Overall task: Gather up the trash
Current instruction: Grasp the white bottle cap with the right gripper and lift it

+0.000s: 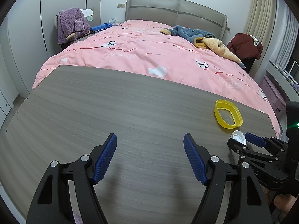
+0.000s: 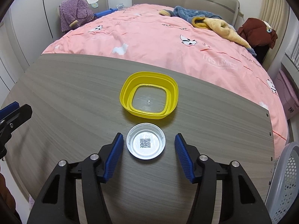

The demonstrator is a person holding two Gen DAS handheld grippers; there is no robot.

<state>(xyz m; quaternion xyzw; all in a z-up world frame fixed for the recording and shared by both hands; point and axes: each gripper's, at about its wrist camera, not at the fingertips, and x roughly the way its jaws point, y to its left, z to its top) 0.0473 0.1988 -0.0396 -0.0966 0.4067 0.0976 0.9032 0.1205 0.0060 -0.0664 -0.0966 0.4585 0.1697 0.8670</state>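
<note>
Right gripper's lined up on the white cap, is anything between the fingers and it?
Nothing visible. The white cap lies on the table between the open right gripper fingers, bare wood either side. The yellow lid sits just beyond it.

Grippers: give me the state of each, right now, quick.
Left gripper: open, holding nothing, above bare table.
Right gripper: open, fingers either side of the white cap, not gripping it.

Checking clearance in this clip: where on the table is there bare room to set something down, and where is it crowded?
The table's left half is bare, from the bed-side edge to the open left gripper. Another bare strip lies between the yellow lid and the bed-side edge. Crowded: the right side, where the white cap sits just before the yellow lid, between the open right gripper's fingers.
</note>
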